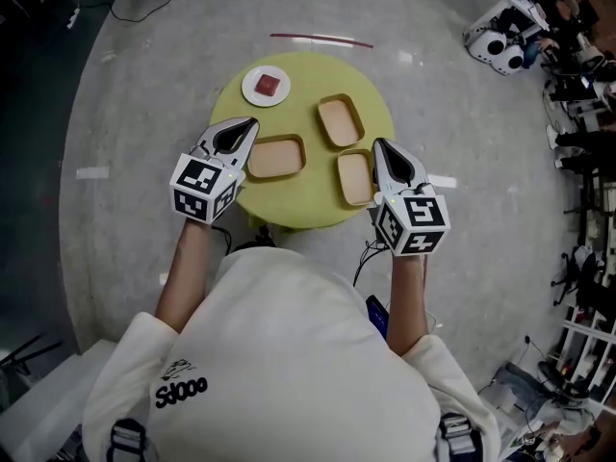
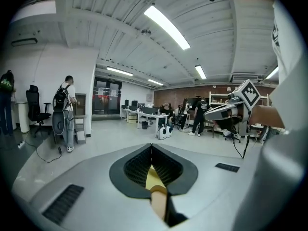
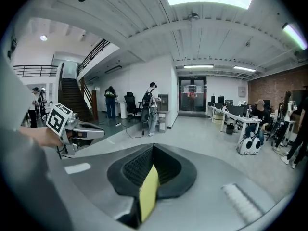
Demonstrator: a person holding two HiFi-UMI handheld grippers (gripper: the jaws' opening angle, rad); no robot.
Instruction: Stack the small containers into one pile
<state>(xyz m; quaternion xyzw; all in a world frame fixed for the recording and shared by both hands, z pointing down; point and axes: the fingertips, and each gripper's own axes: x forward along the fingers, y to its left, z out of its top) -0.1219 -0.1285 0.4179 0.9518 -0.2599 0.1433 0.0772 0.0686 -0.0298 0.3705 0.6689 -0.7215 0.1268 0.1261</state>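
Observation:
Three shallow tan containers lie apart on the round yellow-green table [image 1: 308,198]: one at the left [image 1: 276,157], one at the back [image 1: 341,120], one at the right [image 1: 354,177]. None is stacked. My left gripper [image 1: 252,121] hovers at the table's left rim beside the left container, jaws shut and empty. Over the right container's outer edge hangs my right gripper [image 1: 378,142], its jaws together too with nothing held. Both gripper views look level across the room; between the shut jaws [image 2: 151,148] [image 3: 153,148] only a yellow sliver of table shows.
A white plate [image 1: 267,86] with a small red piece sits at the table's back left. A red strip [image 1: 320,38] lies on the grey floor behind the table. White machines [image 1: 496,46] and shelving crowd the right side. People and desks stand far off.

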